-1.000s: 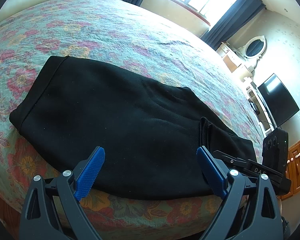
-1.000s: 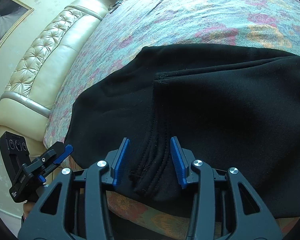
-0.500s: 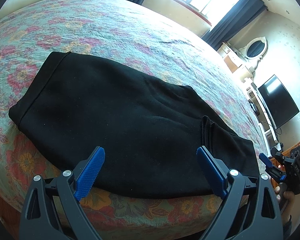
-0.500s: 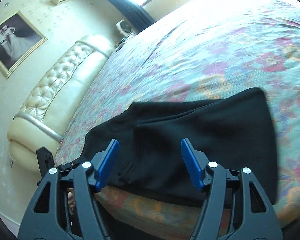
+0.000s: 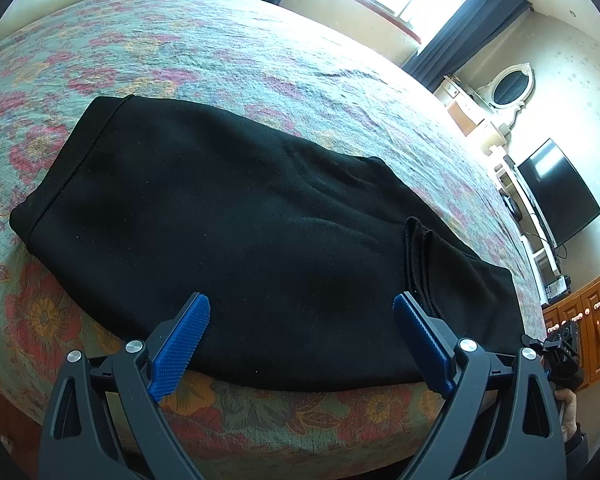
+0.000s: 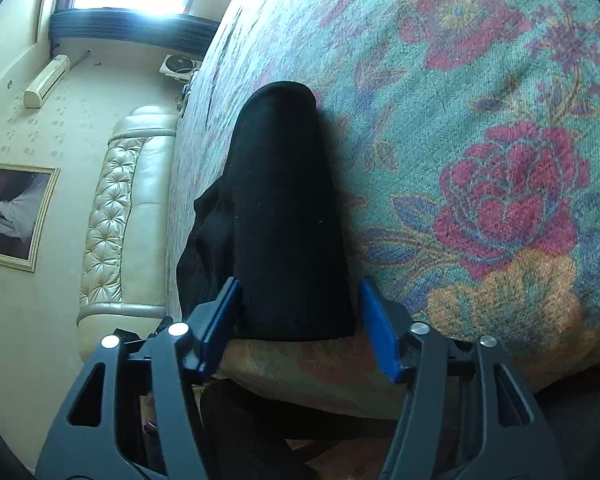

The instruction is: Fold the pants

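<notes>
The bed (image 5: 228, 52), covered in a floral spread, carries the black pants (image 5: 236, 224), which lie folded near its front edge, presumably within easy reach. The left tongs (image 5: 300, 332) are held spread wide above the near hem, grasping nothing. The right tongs (image 6: 300, 320) have just been closing; the narrow end of the pants sits between the pads, though no firm pinch can be made out. No writing or labels can be read.
</notes>
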